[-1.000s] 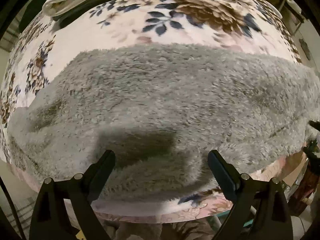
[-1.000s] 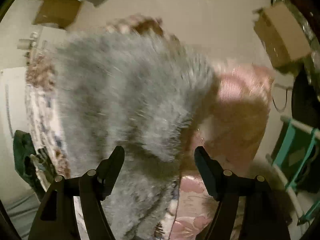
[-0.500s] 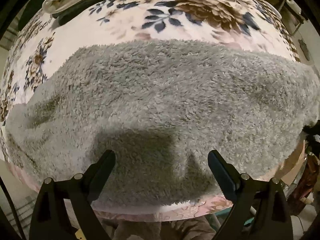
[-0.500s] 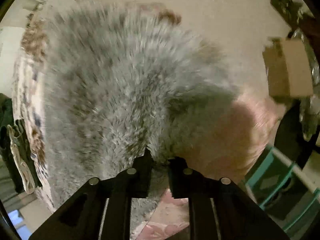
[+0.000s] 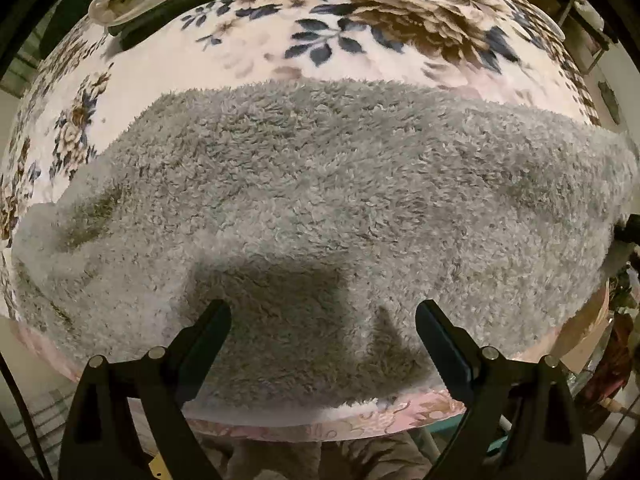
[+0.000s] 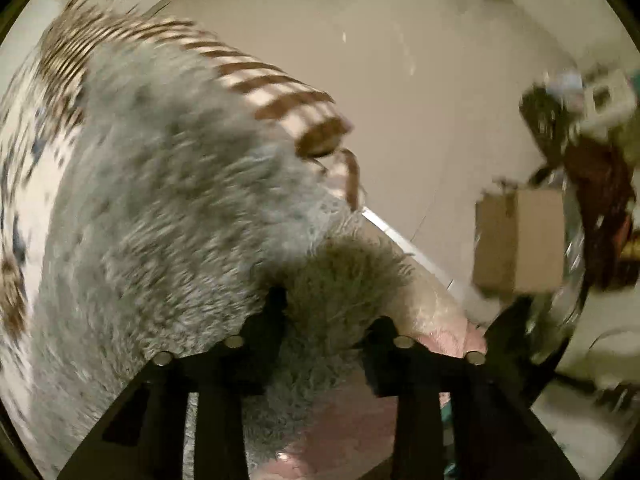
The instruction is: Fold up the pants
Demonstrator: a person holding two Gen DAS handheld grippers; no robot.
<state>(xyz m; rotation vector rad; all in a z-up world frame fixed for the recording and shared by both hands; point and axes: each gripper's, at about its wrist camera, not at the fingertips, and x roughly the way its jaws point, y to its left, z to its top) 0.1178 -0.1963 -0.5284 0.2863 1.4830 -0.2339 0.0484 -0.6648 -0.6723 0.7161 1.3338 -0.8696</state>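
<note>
Pants (image 5: 320, 200): soft, fluffy, light, draping; right claw (image 6: 326, 312) having just closed, pinching their edge; left claw (image 5: 322, 320) hovering open above them.

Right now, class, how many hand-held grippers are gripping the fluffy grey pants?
1. The right hand-held gripper pinches a bunch of the grey pants at the table edge; the left hand-held gripper hovers open above them.
</note>
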